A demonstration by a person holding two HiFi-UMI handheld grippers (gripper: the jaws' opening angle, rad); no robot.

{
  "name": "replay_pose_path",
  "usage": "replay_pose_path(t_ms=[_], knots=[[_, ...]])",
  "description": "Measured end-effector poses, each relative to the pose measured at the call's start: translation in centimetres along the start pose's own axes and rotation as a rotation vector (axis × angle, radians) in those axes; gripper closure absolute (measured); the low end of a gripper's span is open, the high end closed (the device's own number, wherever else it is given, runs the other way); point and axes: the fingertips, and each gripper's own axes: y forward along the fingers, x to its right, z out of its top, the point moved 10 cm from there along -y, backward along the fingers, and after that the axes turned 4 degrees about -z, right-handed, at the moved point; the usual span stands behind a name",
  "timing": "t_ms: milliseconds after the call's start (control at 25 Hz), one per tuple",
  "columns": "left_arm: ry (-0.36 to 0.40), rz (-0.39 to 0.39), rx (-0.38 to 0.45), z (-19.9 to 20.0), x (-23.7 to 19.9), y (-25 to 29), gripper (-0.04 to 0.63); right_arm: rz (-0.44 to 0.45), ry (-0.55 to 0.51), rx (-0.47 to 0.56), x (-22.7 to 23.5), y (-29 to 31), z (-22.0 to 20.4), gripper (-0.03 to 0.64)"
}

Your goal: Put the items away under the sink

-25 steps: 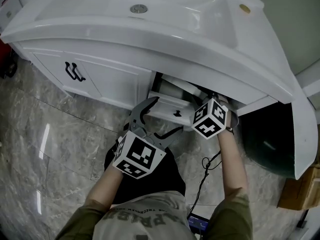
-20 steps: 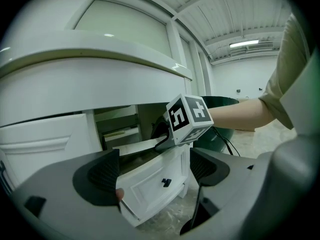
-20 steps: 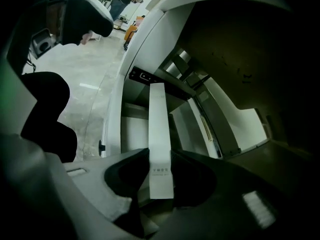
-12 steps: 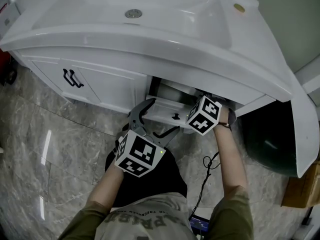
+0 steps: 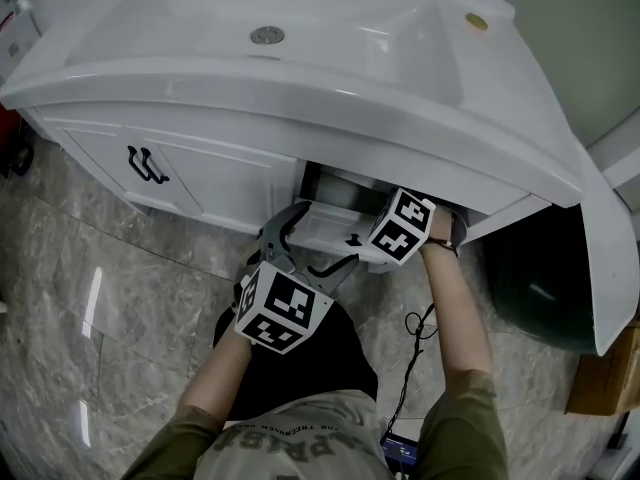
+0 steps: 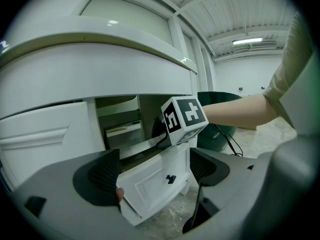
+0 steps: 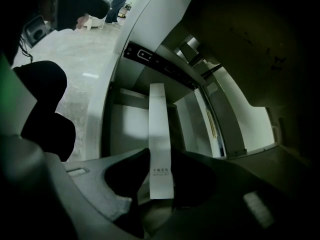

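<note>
Glossy sink, polished marbled floor

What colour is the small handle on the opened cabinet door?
The handle is black; the left gripper view shows it best.

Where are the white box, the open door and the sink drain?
white box (image 7: 161, 141): right gripper view, on its narrow white face.
open door (image 6: 150, 191): left gripper view, on its panelled front.
drain (image 5: 267, 35): head view, on the middle of the metal ring.
</note>
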Motion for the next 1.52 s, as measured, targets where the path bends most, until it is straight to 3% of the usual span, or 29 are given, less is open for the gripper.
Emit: replay_pose_path(t_ms=[560, 1040, 1320, 1520], knots=[[-0.014, 0.013, -0.009, -0.5, -0.9, 0.1, 0.176, 0.070, 0.021, -0.103, 0.6, 2.6, -0.7, 0.483], [-0.007, -0.020, -0.035, 0.1, -0.5, 0.9, 0.176, 0.195, 0.053, -0.124, 0.6, 3.4, -1.1, 0.483], [-0.112, -0.047, -0.052, 0.0, -1.0, 1.3, 0.176, 0.222, 0.054, -0.136, 0.6, 3.5, -1.3, 0.483], [-0.128, -0.032, -0.083, -0.2, -1.3, 1.5, 0.176, 0.226, 0.054, -0.134, 0.6, 3.6, -1.2, 0.483]])
